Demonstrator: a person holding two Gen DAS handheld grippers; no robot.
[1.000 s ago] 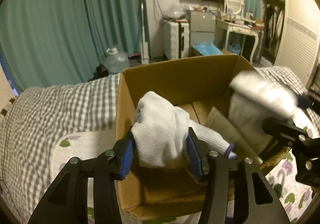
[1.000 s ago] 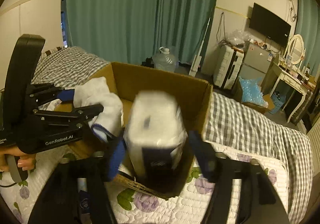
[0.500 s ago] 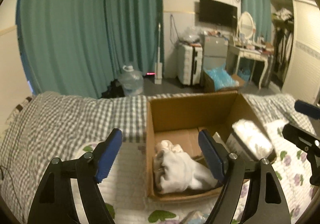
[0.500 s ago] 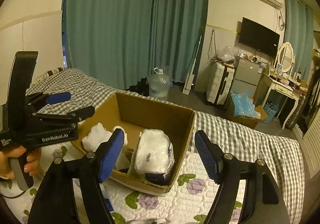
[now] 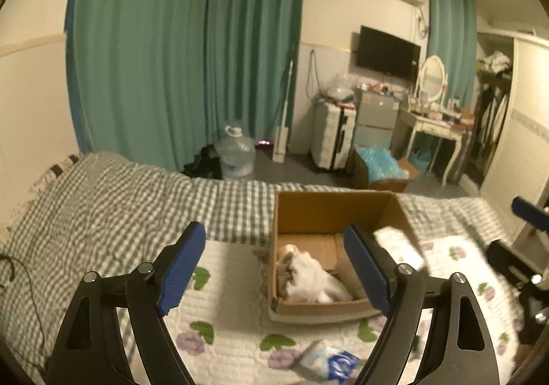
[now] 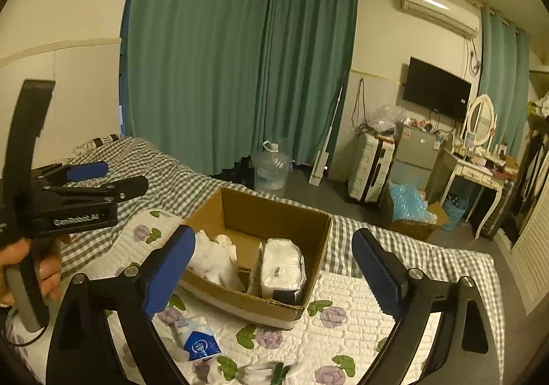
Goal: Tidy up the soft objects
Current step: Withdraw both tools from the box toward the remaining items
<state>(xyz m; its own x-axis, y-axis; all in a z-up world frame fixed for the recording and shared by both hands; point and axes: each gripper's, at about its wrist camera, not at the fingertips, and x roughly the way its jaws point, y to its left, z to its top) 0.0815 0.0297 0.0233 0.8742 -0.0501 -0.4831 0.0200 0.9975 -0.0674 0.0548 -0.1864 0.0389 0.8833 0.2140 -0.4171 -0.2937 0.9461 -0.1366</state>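
An open cardboard box (image 5: 329,210) (image 6: 274,210) stands on the bed. Inside lie white cloth items (image 5: 308,278) (image 6: 212,254) on the left and a wrapped white tissue pack (image 6: 281,265) (image 5: 398,244) on the right. My left gripper (image 5: 281,268) is open and empty, held above and short of the box; it also shows in the right wrist view (image 6: 103,179). My right gripper (image 6: 274,268) is open and empty, above the box's near side. A small blue-and-white tissue packet (image 6: 199,340) (image 5: 329,362) lies on the quilt in front of the box.
The bed has a floral quilt (image 6: 343,309) over a grey checked blanket (image 5: 103,199). White soft items (image 6: 267,371) lie at the quilt's near edge. Beyond the bed are teal curtains, a water jug (image 5: 236,155), a suitcase and a dressing table.
Both grippers have opened, leaving the white cloth and the tissue pack in the box. Both have since pulled up and back away from the box.
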